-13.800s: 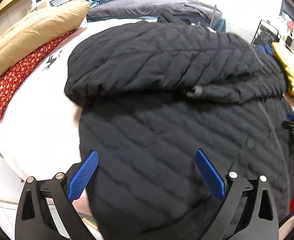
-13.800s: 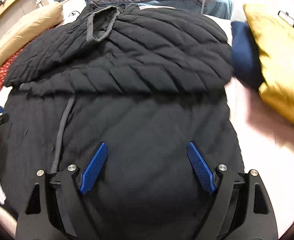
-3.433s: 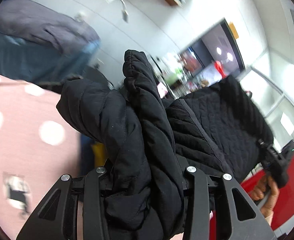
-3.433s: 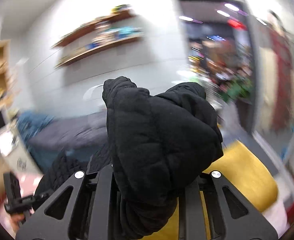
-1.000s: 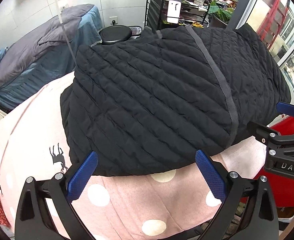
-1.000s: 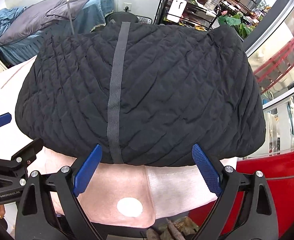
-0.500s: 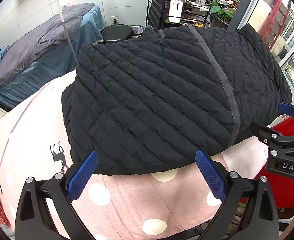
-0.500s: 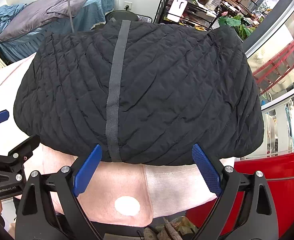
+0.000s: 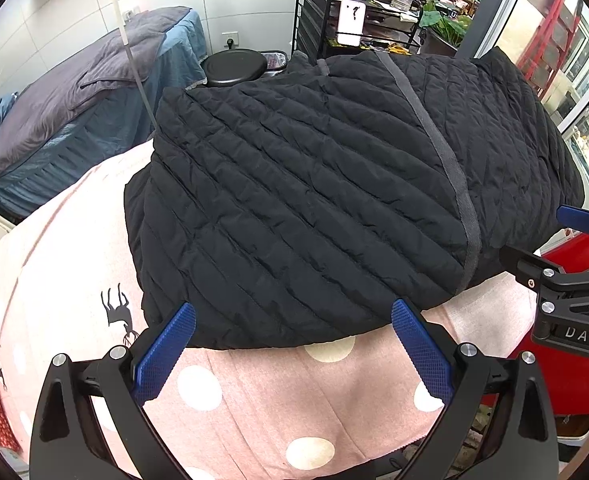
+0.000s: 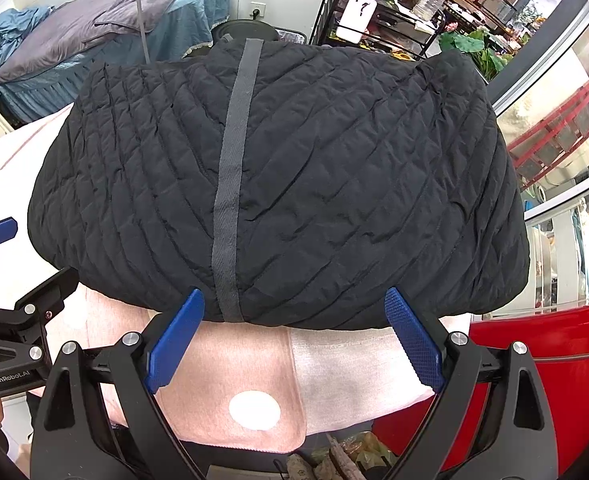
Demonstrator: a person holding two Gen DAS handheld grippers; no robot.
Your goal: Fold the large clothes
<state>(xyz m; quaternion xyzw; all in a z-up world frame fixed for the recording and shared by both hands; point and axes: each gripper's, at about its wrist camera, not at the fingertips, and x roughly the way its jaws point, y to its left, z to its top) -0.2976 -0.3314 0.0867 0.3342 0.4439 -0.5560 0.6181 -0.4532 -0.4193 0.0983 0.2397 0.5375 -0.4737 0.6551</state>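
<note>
A black quilted jacket (image 9: 314,200) lies folded into a thick bundle on a pink polka-dot bed cover (image 9: 254,400). A grey band (image 10: 230,184) runs across its top. It also shows in the right wrist view (image 10: 334,184). My left gripper (image 9: 292,354) is open and empty, just in front of the jacket's near edge. My right gripper (image 10: 294,336) is open and empty, also just in front of the near edge. Each gripper shows at the side of the other's view: the right one (image 9: 566,280) and the left one (image 10: 6,320).
A bed with grey and blue bedding (image 9: 74,96) stands at the back left. A black shelf rack with bottles (image 9: 354,8) and a round black lid (image 9: 234,66) are behind the jacket. A red surface (image 10: 534,348) lies at the right, past the cover's edge.
Since 3.4 s ago both grippers have let go of the jacket, which now lies folded on the bed. Over the last second both grippers barely moved.
</note>
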